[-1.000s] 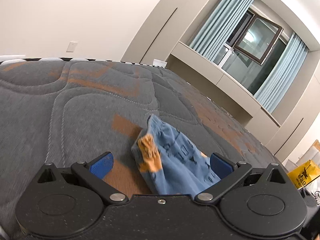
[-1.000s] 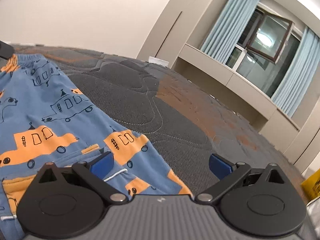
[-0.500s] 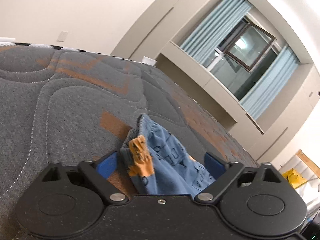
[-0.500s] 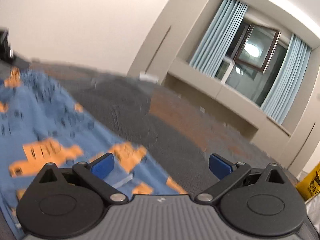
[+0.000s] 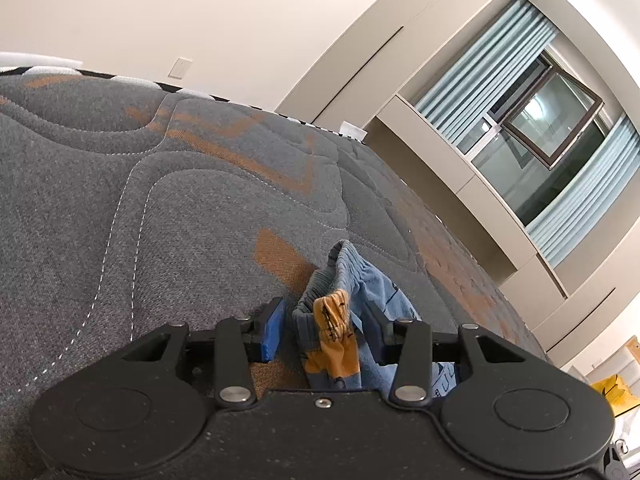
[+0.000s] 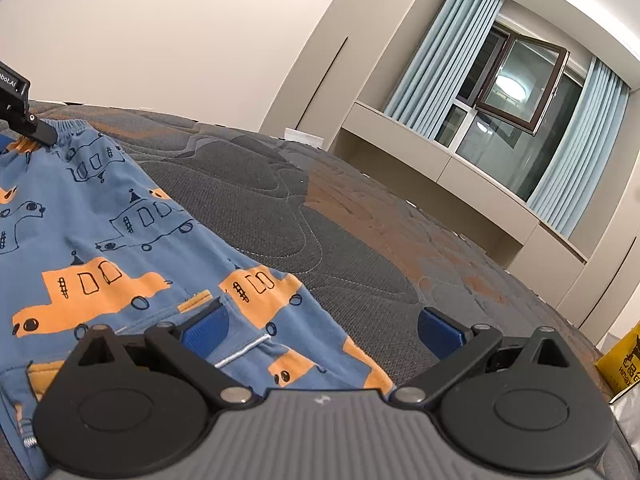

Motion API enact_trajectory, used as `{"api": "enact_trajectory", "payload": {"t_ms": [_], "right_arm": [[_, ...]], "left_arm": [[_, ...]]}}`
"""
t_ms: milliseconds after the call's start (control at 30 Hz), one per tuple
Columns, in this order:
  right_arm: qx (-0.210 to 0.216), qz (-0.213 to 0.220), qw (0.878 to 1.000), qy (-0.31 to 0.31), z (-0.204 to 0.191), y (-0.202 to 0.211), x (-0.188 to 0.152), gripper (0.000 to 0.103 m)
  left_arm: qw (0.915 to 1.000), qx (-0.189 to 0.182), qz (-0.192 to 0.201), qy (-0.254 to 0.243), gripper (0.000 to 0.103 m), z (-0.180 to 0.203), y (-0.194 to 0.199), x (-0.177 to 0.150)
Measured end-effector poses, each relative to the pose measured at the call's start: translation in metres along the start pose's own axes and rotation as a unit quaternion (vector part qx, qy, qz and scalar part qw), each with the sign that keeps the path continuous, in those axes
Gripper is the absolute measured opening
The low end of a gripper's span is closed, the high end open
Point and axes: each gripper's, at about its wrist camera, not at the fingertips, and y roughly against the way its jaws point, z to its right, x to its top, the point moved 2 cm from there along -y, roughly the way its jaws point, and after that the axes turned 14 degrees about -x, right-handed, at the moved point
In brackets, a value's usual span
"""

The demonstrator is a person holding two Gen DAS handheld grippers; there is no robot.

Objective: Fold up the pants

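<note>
Blue children's pants [image 6: 120, 240] with orange car prints lie spread on a grey quilted mattress [image 6: 320, 216]. In the left wrist view my left gripper [image 5: 326, 330] has its blue pads closed in around the bunched waistband of the pants [image 5: 340, 316]; a small gap shows at the left pad. In the right wrist view my right gripper [image 6: 320, 326] is open, low over the pants' near edge, its left pad over the cloth and its right pad over bare mattress. The left gripper's black tip [image 6: 24, 116] shows at the pants' far waistband.
The mattress [image 5: 160, 200] stretches ahead to a beige wall and wardrobe. A window with pale blue curtains [image 6: 520, 92] is at the right. A yellow bag [image 6: 620, 360] sits beyond the mattress's right edge.
My left gripper's jaws have closed in from wide open onto the bunched waistband. My right gripper tipped up and came back down, still open over the near edge.
</note>
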Motion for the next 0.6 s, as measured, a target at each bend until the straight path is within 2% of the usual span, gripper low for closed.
{"api": "enact_trajectory", "payload": {"t_ms": [200,433,600], "right_arm": [[-0.003,0.002,1.000,0.001,0.000,0.000,0.000,0.103],[-0.008,0.007,1.000,0.006,-0.003,0.002,0.000,0.103],[-0.013,0.013,1.000,0.008,-0.004,0.004,-0.001,0.103]], "left_arm": [[1.0000,0.001,0.003,-0.001,0.045,0.003,0.002,-0.002],[0.9999,0.007,-0.002,0.007,0.021,0.002,0.002,-0.001],[0.9997,0.001,-0.008,0.022,0.017,0.004,0.000,0.009]]}}
